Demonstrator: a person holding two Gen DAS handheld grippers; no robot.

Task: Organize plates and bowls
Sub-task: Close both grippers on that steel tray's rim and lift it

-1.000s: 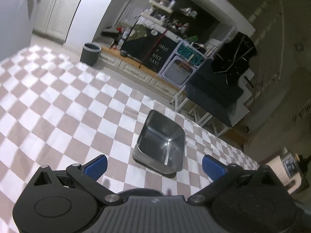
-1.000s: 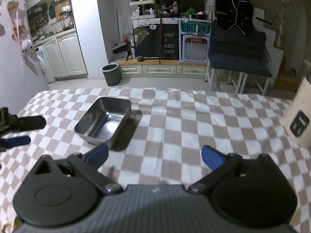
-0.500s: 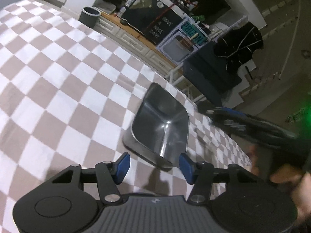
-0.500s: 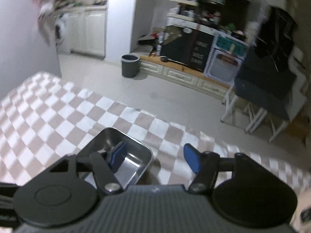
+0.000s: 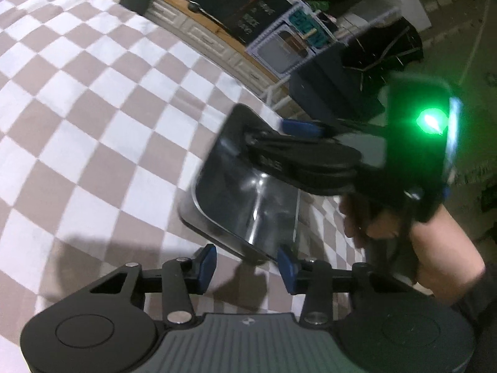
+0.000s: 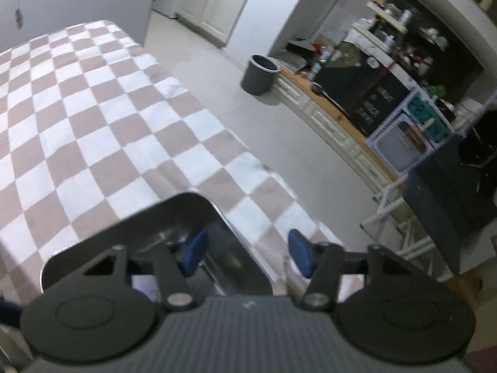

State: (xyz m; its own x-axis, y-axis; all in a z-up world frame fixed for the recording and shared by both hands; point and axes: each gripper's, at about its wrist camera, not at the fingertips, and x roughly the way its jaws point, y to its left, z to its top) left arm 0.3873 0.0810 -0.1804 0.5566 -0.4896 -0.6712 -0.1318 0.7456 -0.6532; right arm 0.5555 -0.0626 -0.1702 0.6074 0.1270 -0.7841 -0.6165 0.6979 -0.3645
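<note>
A steel tray [image 5: 248, 186], rectangular with rounded corners, was seen lying on the checkered worktop [image 5: 93, 108], just ahead of the left gripper [image 5: 247, 265] and near the worktop's far edge. Its nearest corner was found between the two blue pads of that gripper, close to the right pad [image 5: 287, 269], though contact could not be made out. The jaws of the left gripper had just been closing and were held at a middling width, not visibly clamped on the rim.

From the right, the right gripper [image 5: 279, 133] was reached over the tray's far end, with one blue pad [image 5: 299, 127] outside the far rim and the other finger lowered into the tray. In the right wrist view, the right gripper [image 6: 245, 256] was seen astride the tray [image 6: 174, 214]: the left pad [image 6: 194, 251] was inside the basin and the right pad [image 6: 299, 256] outside, over the cloth, so that the tray's wall was between them. These jaws too had just been closing and were left half-wide; a gap was visible between each pad and the wall, so no grip was shown.

A green light [image 5: 430, 121] was lit on the right gripper's body, and the hand [image 5: 403, 233] holding it was seen beside the left gripper, to its right. Beyond the worktop, a grey bin [image 6: 261, 73] was stood on the pale floor, beside a low cabinet [image 6: 326, 115] with a black sign board [image 6: 372, 102] on it. A dark chair [image 6: 450, 183] was placed further right.
</note>
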